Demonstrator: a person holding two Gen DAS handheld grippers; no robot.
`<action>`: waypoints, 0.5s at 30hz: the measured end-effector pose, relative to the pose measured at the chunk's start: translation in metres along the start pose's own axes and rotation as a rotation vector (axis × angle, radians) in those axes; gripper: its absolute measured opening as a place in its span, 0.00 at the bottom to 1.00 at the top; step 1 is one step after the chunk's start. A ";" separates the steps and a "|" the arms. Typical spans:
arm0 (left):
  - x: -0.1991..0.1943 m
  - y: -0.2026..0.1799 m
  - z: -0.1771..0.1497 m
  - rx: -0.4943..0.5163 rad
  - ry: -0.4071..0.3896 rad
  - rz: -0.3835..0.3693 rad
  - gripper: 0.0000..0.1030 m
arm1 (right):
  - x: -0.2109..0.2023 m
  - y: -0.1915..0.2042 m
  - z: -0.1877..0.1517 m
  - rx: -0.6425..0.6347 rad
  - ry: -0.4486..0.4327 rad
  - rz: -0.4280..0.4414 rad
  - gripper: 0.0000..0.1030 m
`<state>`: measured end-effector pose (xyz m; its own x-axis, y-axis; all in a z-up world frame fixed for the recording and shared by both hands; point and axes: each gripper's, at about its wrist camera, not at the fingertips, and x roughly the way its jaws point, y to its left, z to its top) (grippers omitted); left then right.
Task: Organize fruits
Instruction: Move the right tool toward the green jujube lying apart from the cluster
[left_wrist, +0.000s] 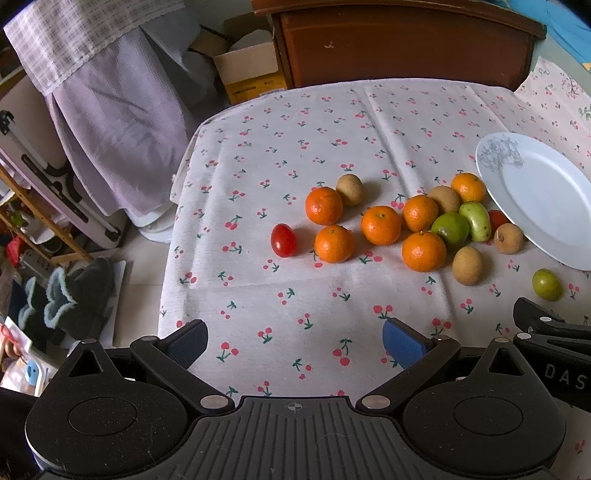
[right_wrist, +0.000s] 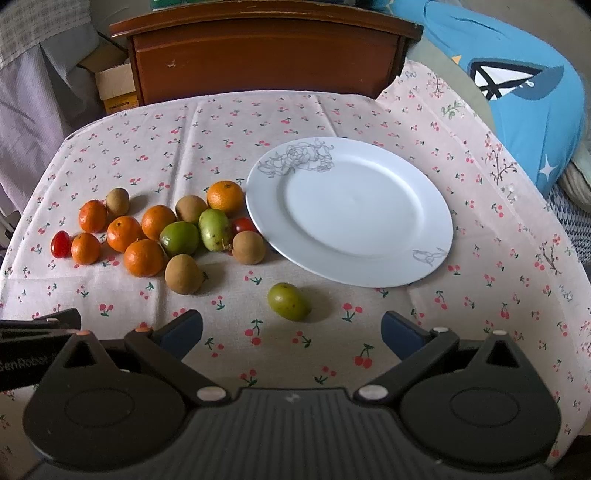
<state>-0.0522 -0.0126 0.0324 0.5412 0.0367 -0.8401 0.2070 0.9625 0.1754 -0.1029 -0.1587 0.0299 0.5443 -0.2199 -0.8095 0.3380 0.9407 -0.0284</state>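
Note:
Several oranges (left_wrist: 380, 225) (right_wrist: 144, 257), brown round fruits (left_wrist: 467, 265) (right_wrist: 183, 274), green fruits (left_wrist: 450, 229) (right_wrist: 179, 238) and two red tomatoes (left_wrist: 283, 240) (right_wrist: 61, 243) lie loose on the cherry-print cloth. One green fruit (right_wrist: 289, 301) (left_wrist: 547, 284) lies apart, just ahead of my right gripper (right_wrist: 291, 332). A white plate (right_wrist: 349, 210) (left_wrist: 535, 195) sits bare to the right of the pile. My left gripper (left_wrist: 295, 343) is open and empty, well short of the fruit. My right gripper is open and empty too.
A brown wooden cabinet (right_wrist: 266, 51) stands behind the table. A blue cushion (right_wrist: 524, 96) lies at the right. The table's left edge (left_wrist: 173, 229) drops to a cluttered floor with slippers (left_wrist: 74, 299). A cardboard box (left_wrist: 243, 66) sits behind.

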 end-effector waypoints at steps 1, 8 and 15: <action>0.000 -0.001 0.000 0.001 0.000 0.002 0.99 | 0.000 0.001 0.000 -0.003 -0.002 -0.002 0.99; 0.001 -0.001 0.000 0.003 0.000 0.002 0.98 | 0.000 0.000 0.000 -0.002 -0.003 -0.005 0.99; 0.001 -0.002 -0.001 0.004 -0.003 0.010 0.98 | -0.001 0.000 0.000 -0.003 -0.011 -0.008 0.99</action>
<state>-0.0528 -0.0142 0.0313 0.5457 0.0454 -0.8367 0.2051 0.9609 0.1859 -0.1034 -0.1584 0.0308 0.5499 -0.2301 -0.8029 0.3398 0.9398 -0.0366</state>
